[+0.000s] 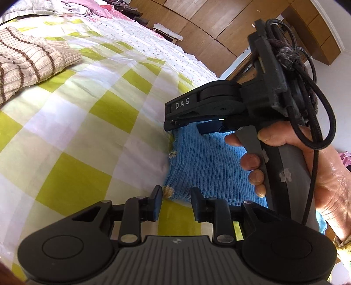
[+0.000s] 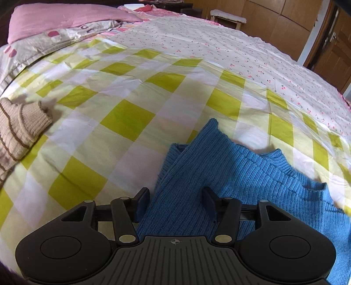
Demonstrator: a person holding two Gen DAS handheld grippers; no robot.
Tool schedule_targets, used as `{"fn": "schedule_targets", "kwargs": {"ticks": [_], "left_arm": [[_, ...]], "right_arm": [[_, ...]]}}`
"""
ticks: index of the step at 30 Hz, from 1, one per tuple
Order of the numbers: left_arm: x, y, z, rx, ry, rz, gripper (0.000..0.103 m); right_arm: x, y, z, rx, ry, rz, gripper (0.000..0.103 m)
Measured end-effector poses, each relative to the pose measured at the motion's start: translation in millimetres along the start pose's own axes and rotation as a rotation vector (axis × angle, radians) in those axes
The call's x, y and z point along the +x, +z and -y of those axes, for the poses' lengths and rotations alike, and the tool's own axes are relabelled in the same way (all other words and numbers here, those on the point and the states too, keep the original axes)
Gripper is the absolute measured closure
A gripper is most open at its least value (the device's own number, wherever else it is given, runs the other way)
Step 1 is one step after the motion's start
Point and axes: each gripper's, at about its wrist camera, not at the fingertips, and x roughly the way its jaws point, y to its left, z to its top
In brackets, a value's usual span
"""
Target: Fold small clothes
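A blue knitted garment [image 2: 219, 168] lies on the checked bedsheet [image 2: 131, 105], partly folded, with a sleeve laid across its body. It also shows in the left wrist view [image 1: 204, 160]. My right gripper [image 2: 176, 203] is open, its fingers either side of the garment's near edge. In the left wrist view the right gripper [image 1: 190, 126] hovers just over the blue garment. My left gripper [image 1: 175, 199] is open at the garment's near left corner, by a small tan tuft [image 1: 168, 190]. Nothing is held.
A beige knit with brown stripes [image 1: 28, 63] lies at the left of the bed; it also shows in the right wrist view [image 2: 19, 129]. Pink pillows [image 2: 61, 19] lie at the far end. Wooden wardrobes [image 2: 274, 19] and a door stand beyond the bed.
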Motion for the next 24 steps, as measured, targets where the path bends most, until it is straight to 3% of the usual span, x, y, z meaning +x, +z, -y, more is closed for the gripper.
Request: {"fn": "schedule_targets", "kwargs": {"ticks": [3,5,10,16,24], "left_arm": [[0,-2,2,0.009,-0.003,0.002,0.066],[1,-1,0,0.006,-0.007,0.004,0.064],[2,-3,-2,-0.001,-0.022,0.013,0.060],[1,-5,-2,-0.005,-0.015,0.034,0.057],[16,-9,21,0.068,0.041,0.103,0.054]], "right_arm": [[0,0,2,-0.004,-0.009,0.002,0.058],[-2,0,7,-0.003,-0.016,0.001,0.071],[-11,-3,17,0.012,0.007,0.016,0.086],[-24,-5,33,0.066,0.064,0.043,0.090],[-40,-9,48,0.113,0.137,0.080,0.091]]}}
